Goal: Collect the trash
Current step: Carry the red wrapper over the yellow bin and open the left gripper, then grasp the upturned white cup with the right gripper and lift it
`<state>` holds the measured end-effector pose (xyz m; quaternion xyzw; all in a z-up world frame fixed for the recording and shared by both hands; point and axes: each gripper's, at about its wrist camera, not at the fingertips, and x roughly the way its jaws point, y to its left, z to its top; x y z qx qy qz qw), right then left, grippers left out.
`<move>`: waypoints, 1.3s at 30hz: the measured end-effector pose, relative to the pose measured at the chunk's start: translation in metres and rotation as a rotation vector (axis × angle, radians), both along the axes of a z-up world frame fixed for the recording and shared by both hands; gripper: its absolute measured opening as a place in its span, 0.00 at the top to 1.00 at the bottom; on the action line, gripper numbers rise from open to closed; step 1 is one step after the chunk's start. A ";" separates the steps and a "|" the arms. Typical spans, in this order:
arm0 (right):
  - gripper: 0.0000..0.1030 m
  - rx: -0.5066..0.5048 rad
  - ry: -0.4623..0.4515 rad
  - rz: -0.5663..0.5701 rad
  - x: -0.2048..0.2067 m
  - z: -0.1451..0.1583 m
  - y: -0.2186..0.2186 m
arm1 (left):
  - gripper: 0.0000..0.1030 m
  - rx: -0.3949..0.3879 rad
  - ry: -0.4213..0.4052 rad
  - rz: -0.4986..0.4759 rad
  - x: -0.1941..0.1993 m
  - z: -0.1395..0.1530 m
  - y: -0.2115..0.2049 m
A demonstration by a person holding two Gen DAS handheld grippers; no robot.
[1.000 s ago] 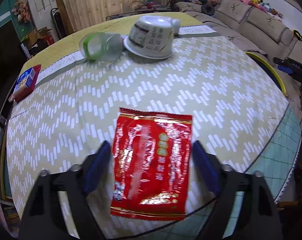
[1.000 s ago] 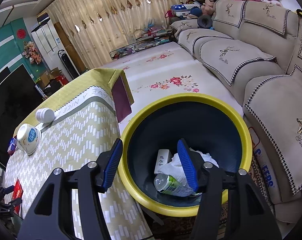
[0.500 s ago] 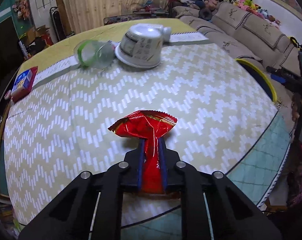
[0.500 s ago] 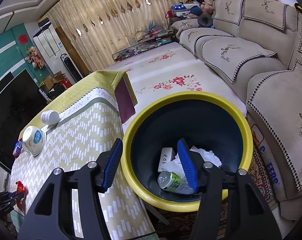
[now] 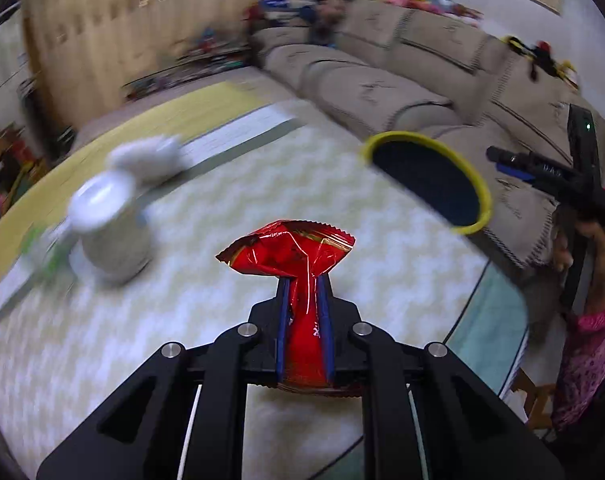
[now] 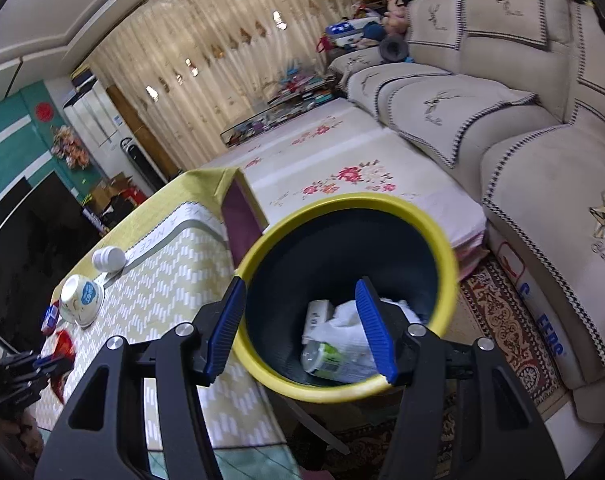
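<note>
The worktop [image 5: 262,208], covered in a pale yellow-and-white zigzag cloth, carries what is left of the litter: a white paper bowl [image 5: 110,236] lying tipped near its far left edge, blurred in the left wrist view, with a white rounded container [image 6: 108,258] just beyond it toward the far corner. Off the worktop's right edge stands the round dark bin with a yellow rim [image 6: 442,248], holding crumpled white paper [image 6: 344,326] and a green-labelled can [image 6: 328,360] at its bottom.

The left hand-held gripper [image 5: 304,320] is clenched on a crinkled red foil snack wrapper [image 5: 290,250], pinched across its lower half so the free end fans out ahead of the fingertips, clear of the cloth. The wrapper's long axis runs straight forward along the fingers. From this gripper the bin [image 5: 430,180] lies forward and to the right, past the worktop's right edge, so the carry looks to be a swing rightward until the wrapper hangs over the opening.

The right hand-held gripper [image 6: 302,332] is released and empty, poised directly above the bin mouth. It is the nearer to the bin, but the wrapper is in the left.
</note>
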<state>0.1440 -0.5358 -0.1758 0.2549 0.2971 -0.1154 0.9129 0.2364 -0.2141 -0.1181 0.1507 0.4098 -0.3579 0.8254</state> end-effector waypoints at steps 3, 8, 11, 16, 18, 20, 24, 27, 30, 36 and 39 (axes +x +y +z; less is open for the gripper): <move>0.47 -0.002 -0.006 -0.043 -0.021 0.003 -0.011 | 0.86 -0.016 -0.011 -0.087 0.004 0.007 -0.046; 0.47 -0.010 -0.006 -0.104 -0.051 0.007 -0.025 | 0.86 -0.043 -0.020 -0.205 0.019 0.016 -0.132; 0.47 -0.014 -0.001 -0.130 -0.062 0.007 -0.029 | 0.86 -0.042 0.004 -0.239 0.033 0.010 -0.184; 0.47 -0.007 0.004 -0.163 -0.074 0.005 -0.035 | 0.80 0.001 0.029 -0.247 0.054 -0.015 -0.251; 0.47 -0.008 0.008 -0.167 -0.076 0.004 -0.035 | 0.65 0.023 0.033 -0.240 0.060 -0.028 -0.271; 0.47 -0.010 0.010 -0.166 -0.077 0.005 -0.035 | 0.47 0.043 0.030 -0.225 0.066 -0.040 -0.284; 0.46 -0.018 0.011 -0.154 -0.077 0.007 -0.030 | 0.28 0.049 0.052 -0.176 0.076 -0.054 -0.292; 0.46 -0.022 0.012 -0.144 -0.076 0.006 -0.024 | 0.22 0.009 0.063 -0.162 0.074 -0.046 -0.272; 0.45 -0.023 0.020 -0.135 -0.074 0.004 -0.017 | 0.17 -0.066 0.042 -0.132 0.065 -0.022 -0.233; 0.44 -0.060 0.053 -0.092 -0.058 0.001 0.007 | 0.09 -0.214 -0.072 -0.029 0.039 0.034 -0.128; 0.43 -0.075 0.068 -0.054 -0.043 0.001 0.024 | 0.05 -0.266 -0.163 0.078 0.026 0.056 -0.051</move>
